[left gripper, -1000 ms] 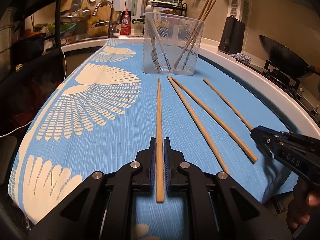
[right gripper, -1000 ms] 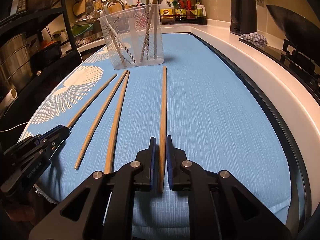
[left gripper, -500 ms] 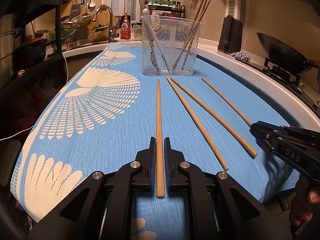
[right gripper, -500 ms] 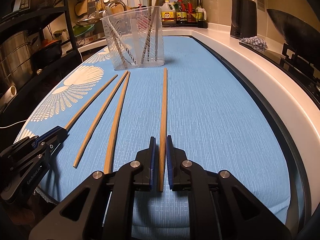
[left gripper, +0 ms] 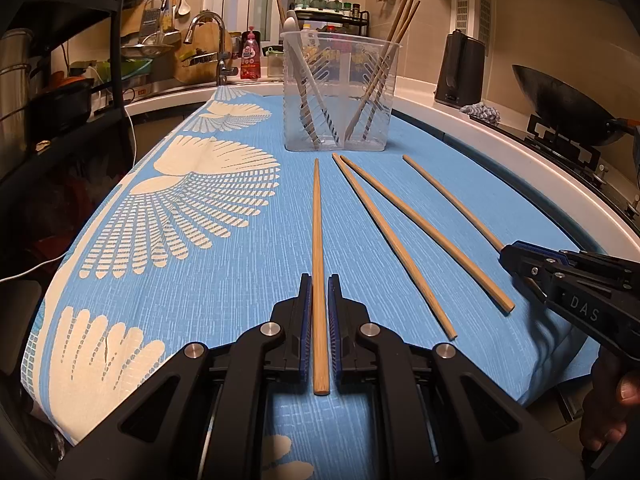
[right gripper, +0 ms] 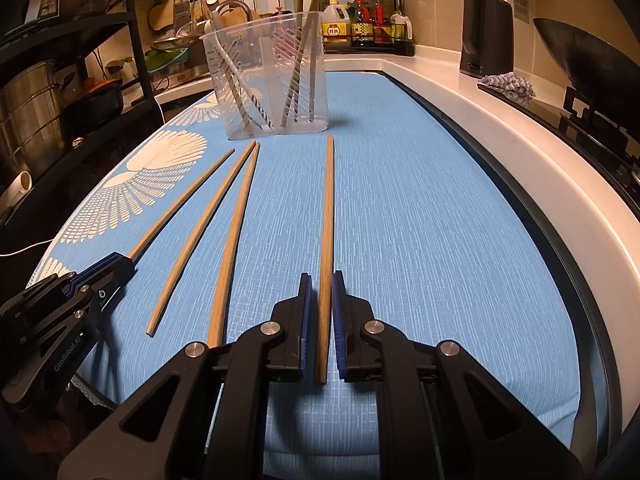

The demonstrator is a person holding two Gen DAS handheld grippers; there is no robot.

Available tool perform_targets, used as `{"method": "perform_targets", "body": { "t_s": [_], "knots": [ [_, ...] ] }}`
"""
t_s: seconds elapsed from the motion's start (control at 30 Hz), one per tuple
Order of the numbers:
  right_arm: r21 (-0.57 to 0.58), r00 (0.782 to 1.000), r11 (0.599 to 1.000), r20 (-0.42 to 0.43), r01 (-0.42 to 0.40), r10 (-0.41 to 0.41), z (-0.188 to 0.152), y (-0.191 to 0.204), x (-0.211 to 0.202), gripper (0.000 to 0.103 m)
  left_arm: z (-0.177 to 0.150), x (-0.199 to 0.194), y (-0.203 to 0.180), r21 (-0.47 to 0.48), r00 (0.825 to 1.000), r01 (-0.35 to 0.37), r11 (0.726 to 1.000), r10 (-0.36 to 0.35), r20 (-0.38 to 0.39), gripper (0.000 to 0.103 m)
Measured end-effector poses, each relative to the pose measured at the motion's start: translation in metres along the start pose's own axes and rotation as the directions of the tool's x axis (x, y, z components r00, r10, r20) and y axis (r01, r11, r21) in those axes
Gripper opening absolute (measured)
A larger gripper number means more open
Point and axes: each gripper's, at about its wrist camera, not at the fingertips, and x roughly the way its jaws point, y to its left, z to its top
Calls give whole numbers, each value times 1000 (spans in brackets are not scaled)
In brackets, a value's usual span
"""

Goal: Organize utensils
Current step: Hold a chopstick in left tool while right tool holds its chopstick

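Several wooden chopsticks lie on the blue patterned cloth (left gripper: 224, 280). My left gripper (left gripper: 319, 284) is shut on the leftmost chopstick (left gripper: 317, 220), near its thick end. My right gripper (right gripper: 320, 282) is shut on the rightmost chopstick (right gripper: 328, 200). Two loose chopsticks (left gripper: 394, 240) lie between them, also in the right wrist view (right gripper: 208, 224). A clear plastic holder (left gripper: 340, 92) stands at the far end with chopsticks and a white spoon inside; it also shows in the right wrist view (right gripper: 268, 76). Each gripper shows in the other's view (left gripper: 576, 284) (right gripper: 64, 300).
A white counter edge (right gripper: 520, 136) runs along the right, with a black kettle (right gripper: 486, 36), a rag and a wok (left gripper: 568, 108) on a stove. A sink tap (left gripper: 208, 40) and a dark shelf rack (right gripper: 60, 80) stand on the left. Bottles (right gripper: 360, 24) stand at the back.
Both grippers stay closed on their chopsticks. The views have shifted slightly, with the holder sitting a little lower and nearer in frame.
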Motion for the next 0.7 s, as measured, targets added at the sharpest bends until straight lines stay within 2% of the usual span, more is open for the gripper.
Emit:
{"method": "perform_targets", "body": {
  "t_s": [0.7],
  "knots": [
    [-5,1000,1000,-6,5,-5,1,-1,0,10,1,0,0,1,1000,0,1000,0,0,9]
  ]
}}
